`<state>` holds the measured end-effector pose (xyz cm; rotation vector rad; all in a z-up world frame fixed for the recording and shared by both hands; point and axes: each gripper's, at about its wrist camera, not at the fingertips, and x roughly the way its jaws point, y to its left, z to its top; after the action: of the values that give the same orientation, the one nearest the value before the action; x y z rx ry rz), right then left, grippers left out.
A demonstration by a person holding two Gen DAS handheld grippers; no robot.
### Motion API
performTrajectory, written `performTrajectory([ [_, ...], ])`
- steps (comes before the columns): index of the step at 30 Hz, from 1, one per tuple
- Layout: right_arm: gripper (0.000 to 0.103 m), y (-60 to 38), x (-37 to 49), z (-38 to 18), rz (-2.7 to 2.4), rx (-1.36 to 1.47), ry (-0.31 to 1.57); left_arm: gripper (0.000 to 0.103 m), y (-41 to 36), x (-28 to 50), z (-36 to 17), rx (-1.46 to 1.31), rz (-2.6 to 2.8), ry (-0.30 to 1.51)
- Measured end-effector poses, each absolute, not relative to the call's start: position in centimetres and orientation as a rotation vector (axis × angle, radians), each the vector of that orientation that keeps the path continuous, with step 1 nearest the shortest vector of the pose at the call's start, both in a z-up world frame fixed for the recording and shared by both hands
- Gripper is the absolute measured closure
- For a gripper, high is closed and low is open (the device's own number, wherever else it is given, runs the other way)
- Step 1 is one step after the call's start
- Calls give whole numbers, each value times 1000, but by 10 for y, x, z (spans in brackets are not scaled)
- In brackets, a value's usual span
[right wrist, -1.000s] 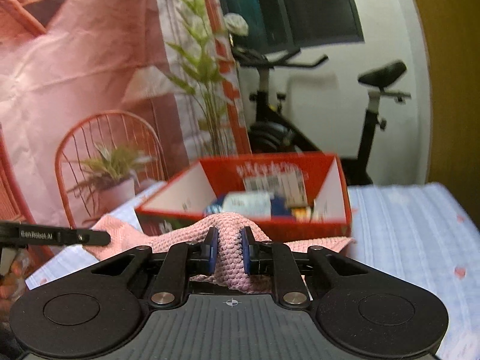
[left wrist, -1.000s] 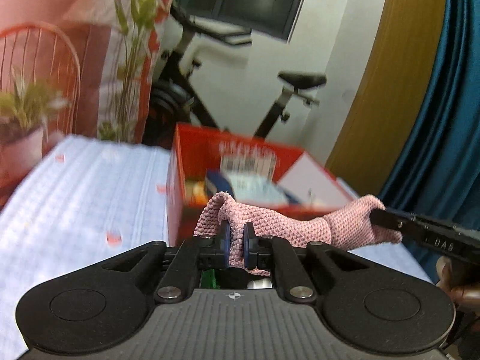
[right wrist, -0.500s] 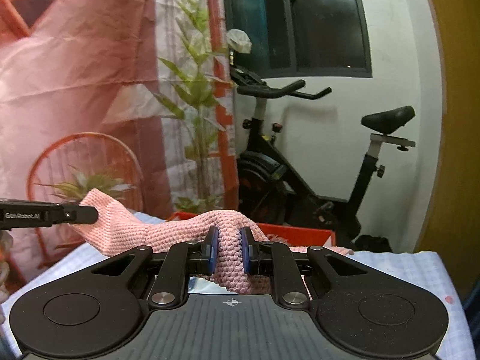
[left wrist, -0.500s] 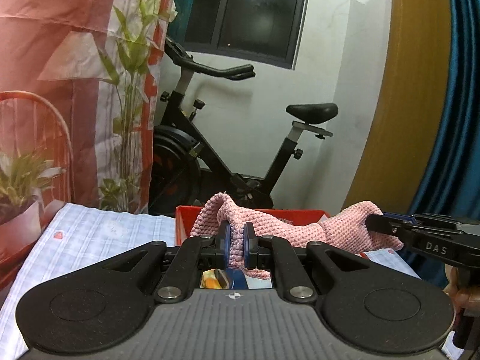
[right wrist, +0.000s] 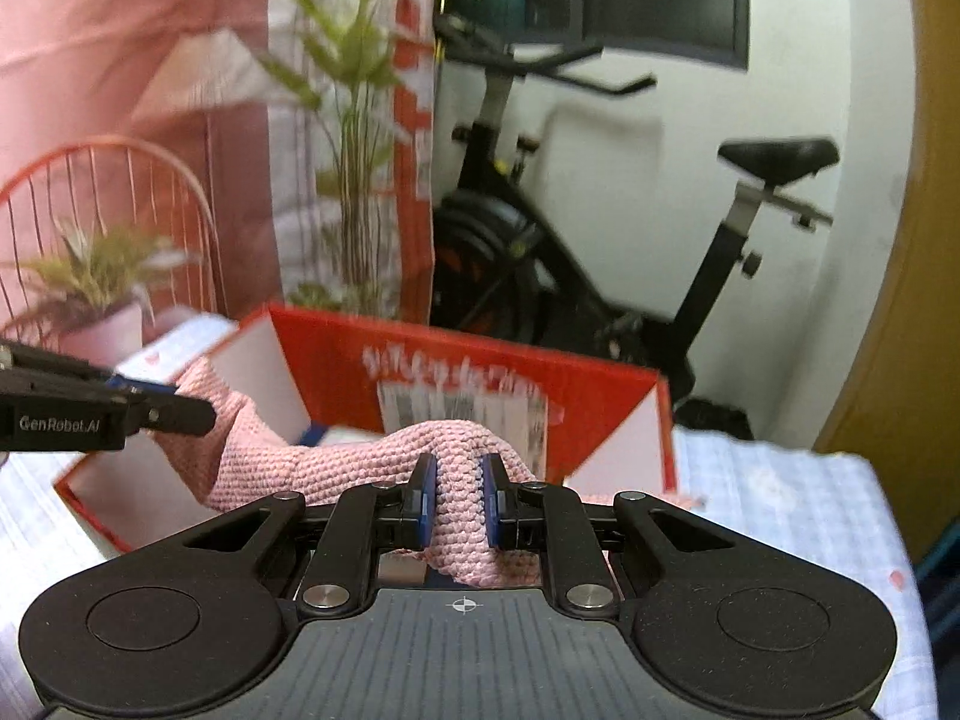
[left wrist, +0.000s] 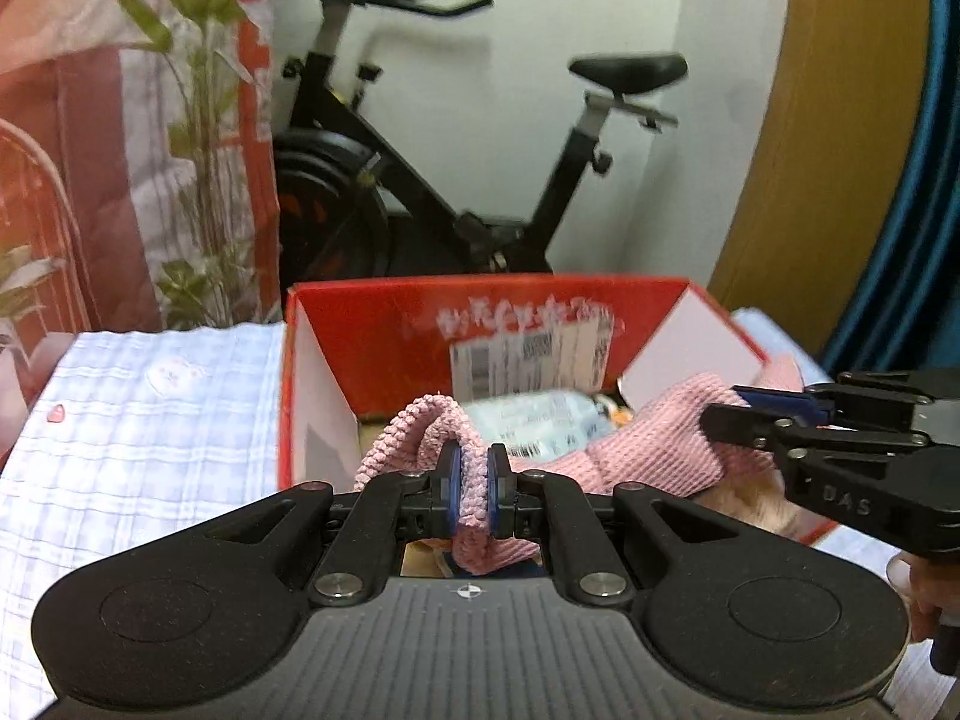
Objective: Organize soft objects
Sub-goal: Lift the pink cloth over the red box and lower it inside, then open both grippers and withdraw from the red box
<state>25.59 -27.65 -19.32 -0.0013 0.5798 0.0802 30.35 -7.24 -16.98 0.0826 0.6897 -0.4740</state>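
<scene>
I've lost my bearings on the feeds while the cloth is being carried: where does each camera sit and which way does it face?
Left wrist: on the left gripper, looking forward and down into the red box; the right gripper enters from the right, a hand below it.
Right wrist: on the right gripper, facing the same box; the left gripper enters from the left.
Shared: the pink knit cloth clamped by both grippers, the red box, the exercise bike, the checked tablecloth.
</scene>
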Motion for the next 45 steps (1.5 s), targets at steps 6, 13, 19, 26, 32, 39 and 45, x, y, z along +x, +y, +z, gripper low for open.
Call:
performTrajectory([
  [6,88,-272,263,-216,90,13,648,93,-72,310,-184,78,-504,748],
  [13,85,-275,262,-220,92,17,659,93,-68,314,-189,62,-503,770],
  [19,76,-278,251,-210,77,10,613,60,-63,304,-174,33,-537,716],
  [26,59,-277,222,-195,100,11,538,52,-57,279,-152,35,-551,653],
  [32,54,-274,189,-185,144,35,494,47,-48,244,-146,23,-543,648],
  [39,51,-270,142,-187,200,48,473,46,-30,200,-163,-34,-518,699],
  [45,51,-261,109,-212,240,26,549,47,-15,179,-193,-81,-458,791],
])
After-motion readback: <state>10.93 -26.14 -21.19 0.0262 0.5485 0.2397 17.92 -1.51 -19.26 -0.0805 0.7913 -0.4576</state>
